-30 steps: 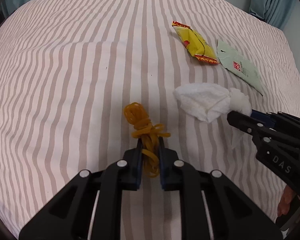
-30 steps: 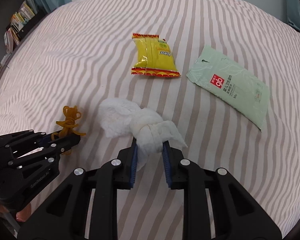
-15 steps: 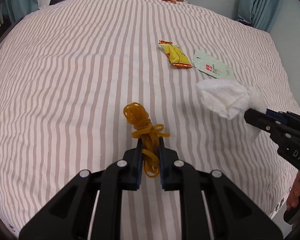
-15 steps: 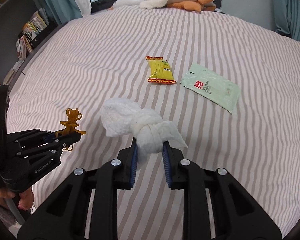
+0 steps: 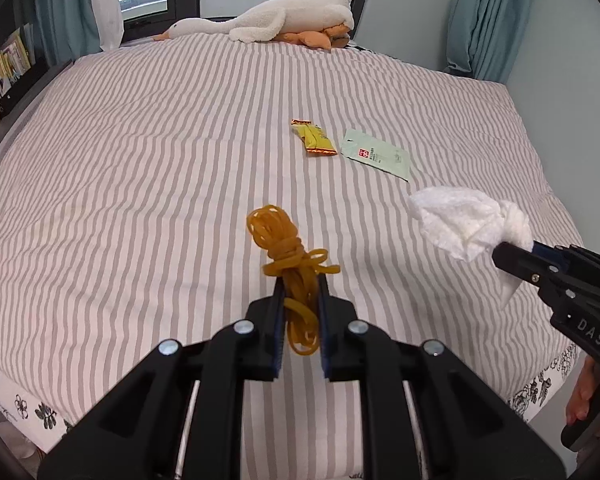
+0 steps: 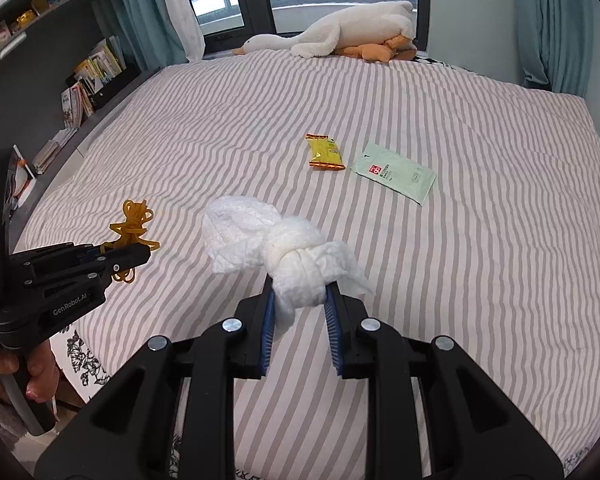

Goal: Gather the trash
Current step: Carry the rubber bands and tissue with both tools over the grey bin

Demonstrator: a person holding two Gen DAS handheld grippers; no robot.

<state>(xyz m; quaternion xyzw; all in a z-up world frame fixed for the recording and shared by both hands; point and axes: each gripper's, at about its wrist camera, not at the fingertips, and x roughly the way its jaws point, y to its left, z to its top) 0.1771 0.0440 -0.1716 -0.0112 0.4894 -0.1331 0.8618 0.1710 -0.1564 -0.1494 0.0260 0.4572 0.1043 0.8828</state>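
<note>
- We see the striped bed (image 5: 140, 168) spread wide ahead of both grippers, bare across its left half; its near edge, with a flowered skirt, lies just below them.
- A bookshelf (image 6: 88, 80) bounds the bed's left side, a wall and teal curtain (image 5: 480, 20) the right, a window and a plush goose (image 5: 284, 20) the far end.
- Our left gripper (image 5: 299, 280) is clamped on a tangle of yellow rubber bands (image 5: 284, 248), held clear of the sheet.
- Our right gripper (image 6: 299, 288) is clamped on a knotted white tissue wad (image 6: 276, 248), also in the air, to the right of the left one.
- A yellow snack wrapper (image 5: 314, 143) and a pale green packet (image 5: 376, 154) lie flat on the bed, side by side, well ahead of both grippers.
</note>
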